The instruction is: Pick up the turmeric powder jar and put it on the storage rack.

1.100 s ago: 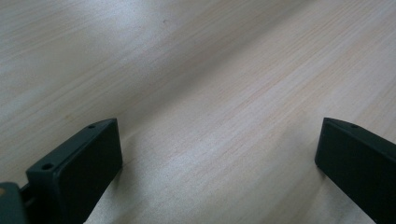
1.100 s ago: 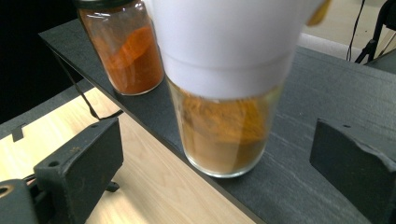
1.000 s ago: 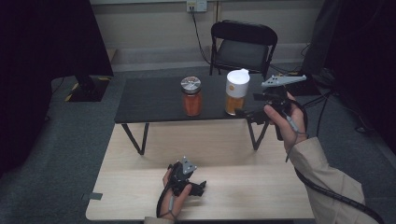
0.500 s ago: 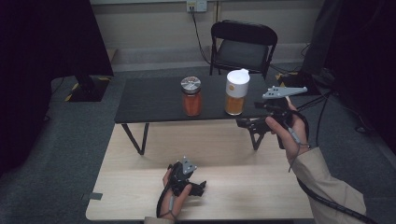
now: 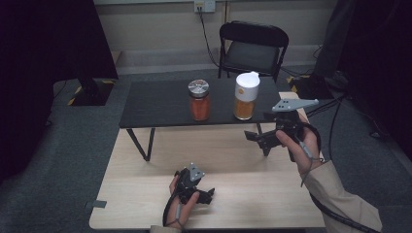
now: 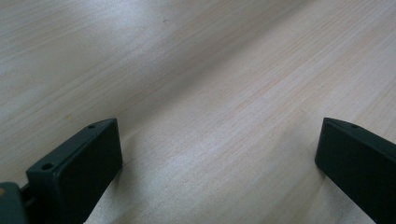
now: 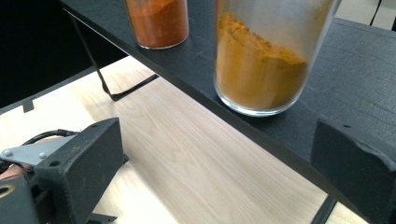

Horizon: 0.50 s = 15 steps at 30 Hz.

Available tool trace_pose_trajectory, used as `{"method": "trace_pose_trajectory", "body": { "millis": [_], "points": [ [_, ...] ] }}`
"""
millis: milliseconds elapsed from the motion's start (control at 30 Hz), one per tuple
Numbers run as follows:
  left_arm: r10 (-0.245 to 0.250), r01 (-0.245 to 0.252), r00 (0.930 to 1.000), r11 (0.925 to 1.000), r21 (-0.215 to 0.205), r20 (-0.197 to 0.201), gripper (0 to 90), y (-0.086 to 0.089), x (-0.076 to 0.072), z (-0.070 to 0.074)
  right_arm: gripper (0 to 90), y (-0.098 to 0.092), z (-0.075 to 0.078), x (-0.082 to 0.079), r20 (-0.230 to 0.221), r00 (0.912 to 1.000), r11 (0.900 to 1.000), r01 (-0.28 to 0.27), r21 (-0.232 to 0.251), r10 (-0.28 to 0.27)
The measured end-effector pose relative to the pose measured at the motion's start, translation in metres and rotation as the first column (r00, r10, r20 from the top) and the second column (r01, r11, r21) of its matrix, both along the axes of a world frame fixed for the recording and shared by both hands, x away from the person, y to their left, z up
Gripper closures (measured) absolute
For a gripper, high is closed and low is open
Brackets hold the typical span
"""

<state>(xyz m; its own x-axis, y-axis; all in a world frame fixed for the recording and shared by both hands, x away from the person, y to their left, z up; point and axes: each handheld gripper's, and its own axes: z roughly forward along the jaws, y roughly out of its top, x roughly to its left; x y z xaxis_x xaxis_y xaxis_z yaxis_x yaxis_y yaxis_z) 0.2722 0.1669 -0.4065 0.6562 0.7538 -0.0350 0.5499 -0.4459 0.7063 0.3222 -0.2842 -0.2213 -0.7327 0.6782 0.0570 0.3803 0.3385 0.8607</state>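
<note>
A: Yellow-powder jar [image 5: 245, 96], that's the one nearest the right gripper [image 5: 256, 138]. Clear glass, white cap w/ a small lip at its top right, approx two-thirds full of mustard-yellow powder. In the right gripper view the jar [image 7: 266, 60] has a thick glass base and the powder surface is uneven, sloping down to the right.

B: Where's it sit?

A: On the black shelf [image 5: 160, 103], near its front edge, right of centre. Upright. The red-powder jar [image 5: 199, 99] is just beside it at 9 o'clock, apart, not touching. Same glass, but a silver metal lid and orange-red powder nearly to the neck.

B: And the right gripper?

A: At approx 5 o'clock from the yellow jar, held above the light wood table [image 5: 145, 204], in front of the shelf edge, jaws pointing left. Jaws wide apart, nothing betw. them. In its own view the jar is up between the jaws, well clear of both.

B: Left one?

A: Left gripper [image 5: 206, 195] is low on the wood table at 7 o'clock from the jar, well apart from it, near the table's front edge. Its jaws are spread too, bare wood grain [image 6: 210, 93] betw. them, holding nothing.

B: Behind the shelf?

A: A black folding chair [image 5: 252, 46] at 12 o'clock, cables on the floor.
</note>
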Motion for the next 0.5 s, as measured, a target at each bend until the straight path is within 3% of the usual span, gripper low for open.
{"method": "trace_pose_trajectory", "body": {
  "millis": [500],
  "points": [
    [0.000,0.000,1.0000,1.0000,0.000,0.000,0.1,0.0000,0.0000,0.0000,1.4,-0.0044,-0.0087,-0.0041,-0.008,1.0000,1.000,-0.002,0.005,0.002]
  ]
}}
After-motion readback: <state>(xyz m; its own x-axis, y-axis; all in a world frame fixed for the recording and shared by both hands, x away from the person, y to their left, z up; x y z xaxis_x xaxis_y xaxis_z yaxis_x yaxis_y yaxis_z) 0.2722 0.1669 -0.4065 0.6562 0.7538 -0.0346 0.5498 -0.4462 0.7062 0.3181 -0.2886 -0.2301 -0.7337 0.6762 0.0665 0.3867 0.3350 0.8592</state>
